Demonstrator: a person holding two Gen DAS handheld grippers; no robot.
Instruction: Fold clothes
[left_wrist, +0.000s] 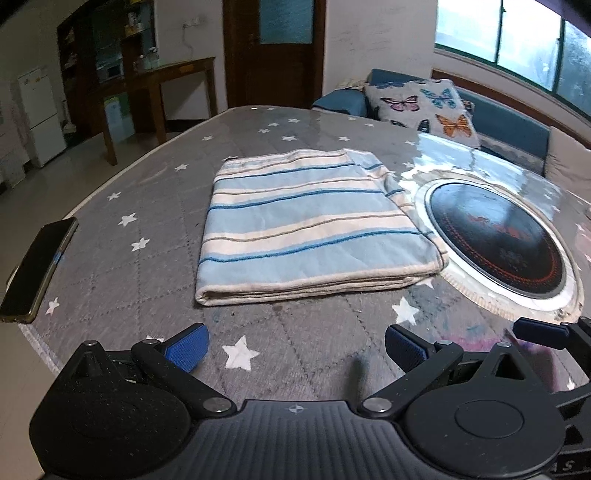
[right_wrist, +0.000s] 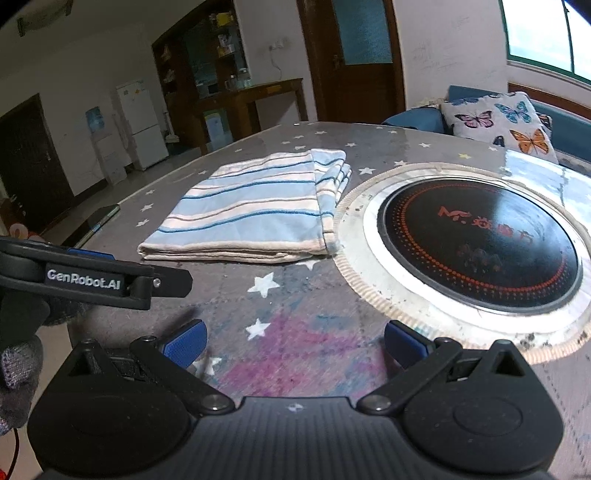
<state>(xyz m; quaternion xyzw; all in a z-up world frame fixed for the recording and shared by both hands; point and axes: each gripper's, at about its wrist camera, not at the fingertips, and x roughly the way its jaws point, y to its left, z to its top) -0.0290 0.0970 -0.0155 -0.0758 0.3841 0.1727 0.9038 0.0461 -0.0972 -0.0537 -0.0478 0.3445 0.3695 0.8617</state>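
Both the left gripper and right gripper stand spread and empty, short of the folded striped cloth on the table beside the induction hob; a careless re-grasp risks disturbing stacked layers.

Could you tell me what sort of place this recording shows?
Probably a home living and dining room: a table with a built-in round cooktop, a sofa with a butterfly cushion, and a white fridge.

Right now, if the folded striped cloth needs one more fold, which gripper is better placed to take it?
Probably left: the left gripper faces the striped cloth squarely, open, while the right gripper faces the round cooktop.
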